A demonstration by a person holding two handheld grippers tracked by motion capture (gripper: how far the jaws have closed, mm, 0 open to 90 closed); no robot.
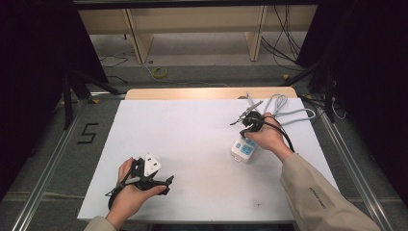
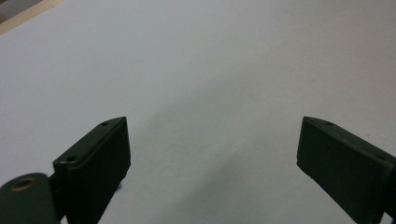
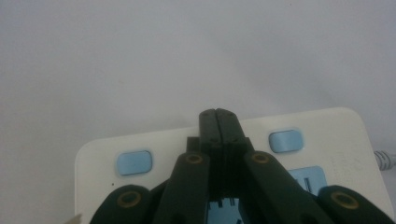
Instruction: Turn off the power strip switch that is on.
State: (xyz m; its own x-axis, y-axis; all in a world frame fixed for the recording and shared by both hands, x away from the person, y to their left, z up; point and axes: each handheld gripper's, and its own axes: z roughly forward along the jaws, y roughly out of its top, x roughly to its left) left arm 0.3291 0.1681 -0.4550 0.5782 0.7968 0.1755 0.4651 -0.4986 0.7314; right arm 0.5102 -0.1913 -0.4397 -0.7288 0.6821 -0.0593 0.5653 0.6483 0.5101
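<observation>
A white power strip [image 1: 243, 148] with blue sockets lies at about three o'clock on the white table [image 1: 192, 144], its long axis running from seven toward one o'clock; its grey cable [image 1: 288, 113] loops off the far end. The right gripper [image 1: 246, 137] hangs over it, jaws pressed together above the strip's face [image 3: 327, 135], nothing between them. At seven o'clock the left gripper [image 1: 166, 185] points right, jaws spread wide over bare tabletop [image 2: 210, 70].

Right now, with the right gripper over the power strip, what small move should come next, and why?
Probably press the right gripper down: its jaws are shut, tips together over the power strip between two blue buttons. The left gripper is open over bare table.
</observation>
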